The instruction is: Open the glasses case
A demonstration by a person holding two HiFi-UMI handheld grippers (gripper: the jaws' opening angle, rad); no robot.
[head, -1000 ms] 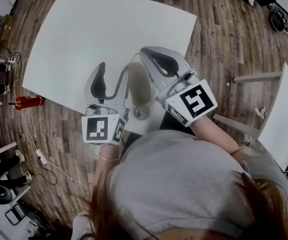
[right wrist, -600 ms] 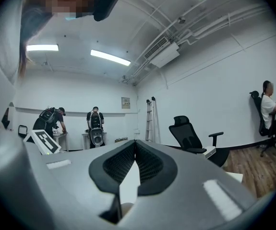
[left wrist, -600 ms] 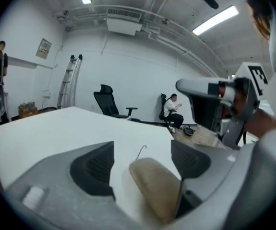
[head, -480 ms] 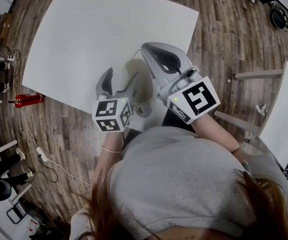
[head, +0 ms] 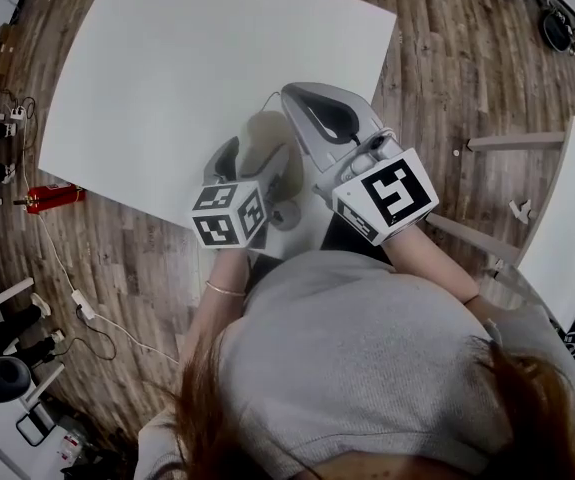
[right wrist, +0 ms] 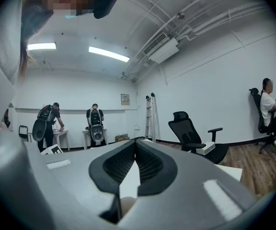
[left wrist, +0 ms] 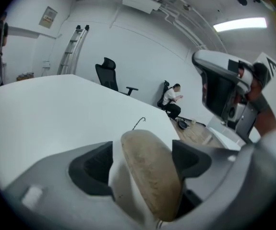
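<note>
1. The glasses case (left wrist: 150,176) is tan and oval. It sits on the white table (left wrist: 56,109) near the person's edge, straddled by the jaws of the left gripper (left wrist: 141,163). It looks closed, but no view shows its seam, so that is a guess.

2. Risk: if the left jaws close across the case as it lies, they would likely press lid and base together rather than part them. The opening edge has to be found first.

3. Risk: nothing pins the case down. A push or lift from one side could skid it over the smooth tabletop, tip it, or raise the whole case with the lid still on. It sits near the table's edge, so a hard shove could send it off.

4. The left gripper's jaws have just been opening and now stand wide, with the case between them. The left pad is clearly apart from it, with a white gap showing. The right pad is just beside the case's flank, and I cannot tell whether it touches. It has no grip on the case.

5. The right gripper (right wrist: 135,164) is just beside the case, pointing level across the table. Its pads are pressed together with nothing between them. A sliver of tan shows below the jaws, probably the case.
</note>
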